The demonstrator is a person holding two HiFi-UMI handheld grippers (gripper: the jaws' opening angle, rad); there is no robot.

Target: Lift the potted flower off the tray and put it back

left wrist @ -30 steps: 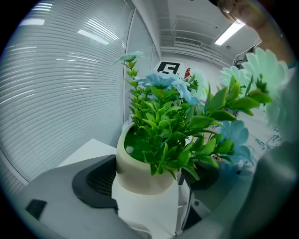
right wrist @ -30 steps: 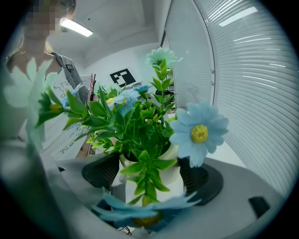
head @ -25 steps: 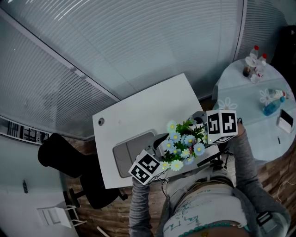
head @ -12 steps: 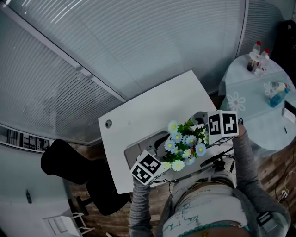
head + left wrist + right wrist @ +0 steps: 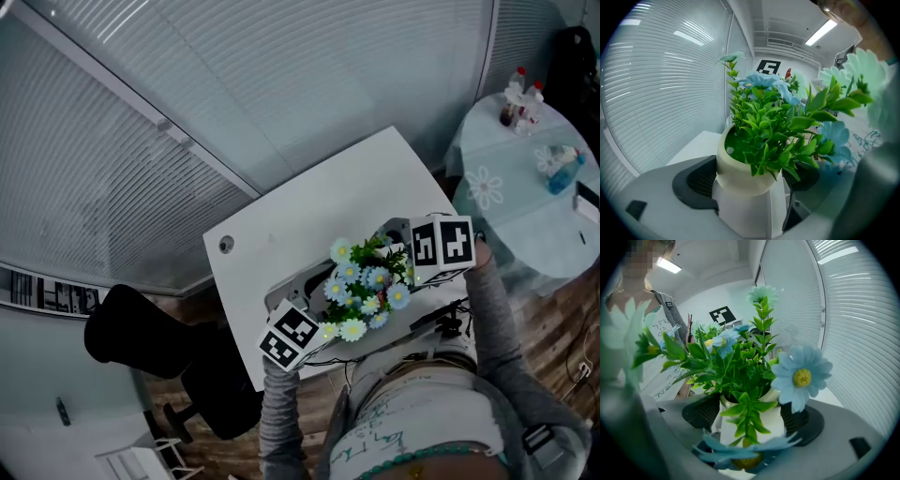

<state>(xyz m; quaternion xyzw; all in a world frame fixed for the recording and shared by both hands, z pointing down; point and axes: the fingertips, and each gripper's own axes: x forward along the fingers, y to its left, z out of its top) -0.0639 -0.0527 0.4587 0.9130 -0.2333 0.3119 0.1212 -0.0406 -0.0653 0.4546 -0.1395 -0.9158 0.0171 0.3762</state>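
Observation:
The potted flower [image 5: 364, 284], blue and white daisies over green leaves, hangs between my two grippers above the white desk [image 5: 309, 211]. Its white pot [image 5: 740, 171] sits between the dark pads [image 5: 696, 182] of my left gripper [image 5: 750, 180], which is shut on it. From the opposite side my right gripper [image 5: 751, 417] is shut on the same pot [image 5: 773, 420]. The marker cubes show at the bouquet's lower left [image 5: 289, 336] and upper right [image 5: 442, 246]. The grey tray [image 5: 289, 281] peeks out beneath the leaves. Whether the pot's base touches it is hidden.
A round table [image 5: 511, 202] with a flowered cloth stands at the right, carrying bottles [image 5: 518, 94] and a blue spray bottle [image 5: 561, 169]. A black chair [image 5: 131, 337] is at the desk's left. Cables [image 5: 441, 323] lie along the desk's near edge. Blinds run behind the desk.
Both grippers and the pot have drifted left over the tray, which now shows much less. The head view has also shifted a little.

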